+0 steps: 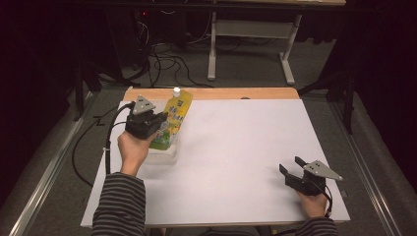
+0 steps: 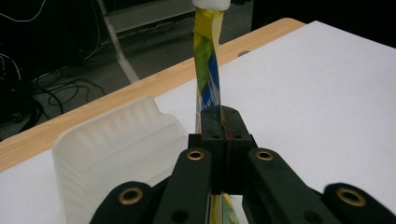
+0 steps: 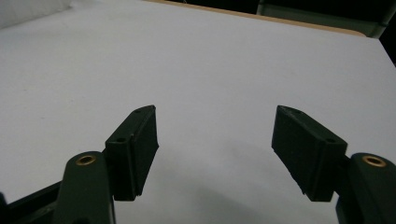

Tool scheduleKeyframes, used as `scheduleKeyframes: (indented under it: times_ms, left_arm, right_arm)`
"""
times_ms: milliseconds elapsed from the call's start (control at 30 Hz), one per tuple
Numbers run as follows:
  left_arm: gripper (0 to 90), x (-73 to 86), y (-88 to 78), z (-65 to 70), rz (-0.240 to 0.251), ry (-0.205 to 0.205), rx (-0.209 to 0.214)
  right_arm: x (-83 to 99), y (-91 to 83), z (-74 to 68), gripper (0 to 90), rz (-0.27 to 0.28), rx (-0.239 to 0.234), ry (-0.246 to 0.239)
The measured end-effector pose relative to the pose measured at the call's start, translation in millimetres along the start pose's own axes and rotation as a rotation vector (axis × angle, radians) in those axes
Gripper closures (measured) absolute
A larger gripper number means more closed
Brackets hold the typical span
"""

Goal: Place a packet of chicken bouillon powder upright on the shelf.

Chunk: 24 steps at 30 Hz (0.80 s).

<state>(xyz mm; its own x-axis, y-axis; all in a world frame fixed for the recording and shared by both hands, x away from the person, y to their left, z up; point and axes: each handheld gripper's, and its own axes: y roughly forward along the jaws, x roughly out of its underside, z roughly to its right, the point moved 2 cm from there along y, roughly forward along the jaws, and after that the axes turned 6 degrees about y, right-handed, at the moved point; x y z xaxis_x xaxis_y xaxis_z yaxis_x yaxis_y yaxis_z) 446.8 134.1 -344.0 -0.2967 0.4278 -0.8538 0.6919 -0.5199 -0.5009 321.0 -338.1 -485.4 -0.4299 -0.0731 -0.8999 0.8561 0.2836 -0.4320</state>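
Pouch (image 1: 175, 116): one, pinched by left gripper (image 2: 219, 122); one tray (image 2: 116, 154) beside (white); right gripper (image 3: 215, 149) fingers apart, empty.

Left claw (image 1: 156, 123) gripping pouch (image 1: 173, 120), tray (image 1: 164, 156) below

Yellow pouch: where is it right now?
High view, far left: the yellow pouch is clamped in the left claw, above the white tray.
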Motion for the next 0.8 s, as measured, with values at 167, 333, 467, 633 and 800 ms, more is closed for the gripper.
scheduleKeyframes:
  times_ms: [167,333,467,633,800]
  left_arm:
    - [89.3,9.4,5.4,0.5,-0.025,-0.005,0.004]
    - [88.4,15.4,1.5,-3.4,-0.056,-0.027,0.016]
    - [87.6,16.3,-2.7,-8.1,-0.100,-0.044,0.019]
    - [87.7,17.2,-3.8,-11.0,-0.138,-0.055,0.017]
    - [86.8,19.1,-5.2,-15.5,-0.202,-0.071,0.016]
  right_arm:
    - [0.0,-0.7,1.1,32.0,0.010,-0.006,0.005]
    - [0.1,-0.9,0.6,31.9,0.010,-0.005,-0.003]
    - [0.1,-0.5,0.1,31.9,0.008,-0.006,-0.007]
    - [0.1,-0.6,0.3,31.9,0.008,-0.006,-0.007]
    - [0.1,-0.5,0.3,31.9,0.009,-0.005,-0.010]
